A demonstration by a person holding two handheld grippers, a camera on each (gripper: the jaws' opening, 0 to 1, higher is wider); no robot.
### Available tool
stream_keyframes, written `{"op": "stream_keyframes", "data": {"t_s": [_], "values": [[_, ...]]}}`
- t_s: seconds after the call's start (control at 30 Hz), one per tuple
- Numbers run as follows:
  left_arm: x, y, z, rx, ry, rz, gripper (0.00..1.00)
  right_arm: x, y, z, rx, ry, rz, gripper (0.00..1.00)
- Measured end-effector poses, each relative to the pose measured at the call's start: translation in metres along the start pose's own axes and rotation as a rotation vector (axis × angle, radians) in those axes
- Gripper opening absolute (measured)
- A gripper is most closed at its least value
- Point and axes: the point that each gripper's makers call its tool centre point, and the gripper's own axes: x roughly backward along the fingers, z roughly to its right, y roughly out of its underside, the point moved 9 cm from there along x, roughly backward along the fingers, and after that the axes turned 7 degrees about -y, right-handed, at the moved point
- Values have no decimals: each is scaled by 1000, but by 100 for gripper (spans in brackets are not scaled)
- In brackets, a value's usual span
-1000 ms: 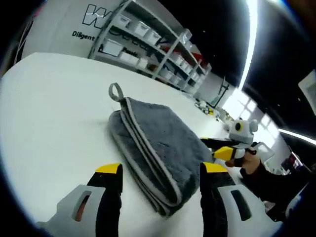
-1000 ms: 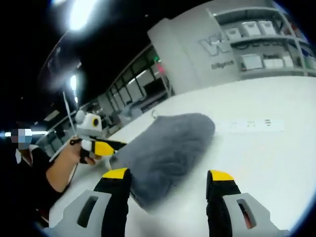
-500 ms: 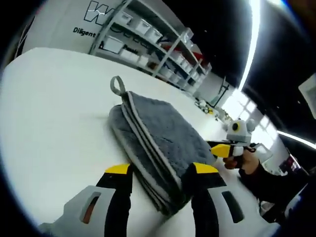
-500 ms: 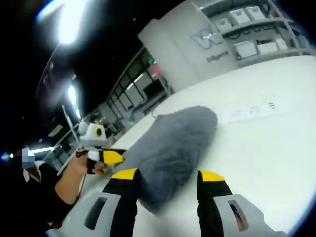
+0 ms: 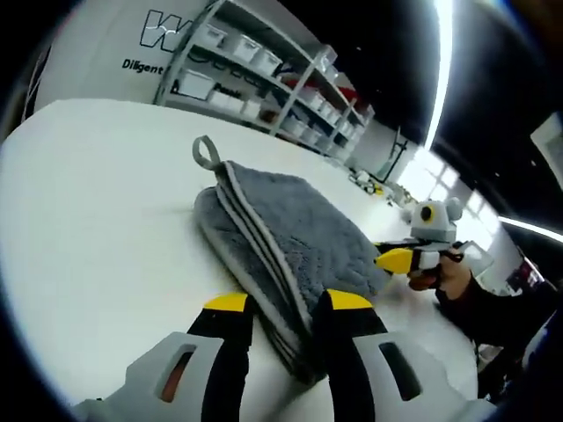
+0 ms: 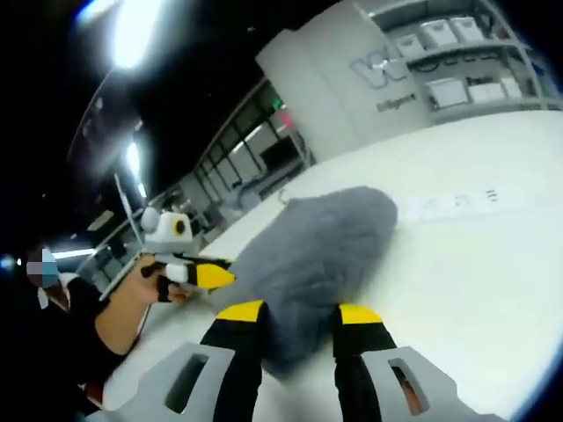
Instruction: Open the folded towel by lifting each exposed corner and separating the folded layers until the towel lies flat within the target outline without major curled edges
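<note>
Across the middle of the left gripper view, a folded grey towel lies on a white table, its stacked pale-edged layers running from the centre down toward the bottom of the frame. A small hanging loop sticks out at its far corner, upper left of centre. The left gripper rises from the bottom edge, its yellow-tipped jaws drawn close together on either side of the towel's near corner; the layered edge sits between them, though I cannot tell whether they actually pinch it. At the right of this frame the right gripper points its yellow tip at the towel's far side, held by a hand. Shelves with white bins line the upper background.

Low in the right gripper view, the right gripper has its jaws narrowed around the near end of the towel, which stretches up toward the centre. At the left, the left gripper touches the towel's edge.
</note>
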Motion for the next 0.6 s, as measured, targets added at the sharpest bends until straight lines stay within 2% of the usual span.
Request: {"op": "stream_keyframes", "data": {"t_s": [0.13,0.4,0.6], "values": [[1,5,9,-1,0,-1,26,0,0,-1,10,3,0,24],[1,2,4,-4,-1,-7,24,-1,-1,0,12,-4,0,21],[2,6,8,19,9,-16,23,1,1,-1,1,1,-7,19]]}}
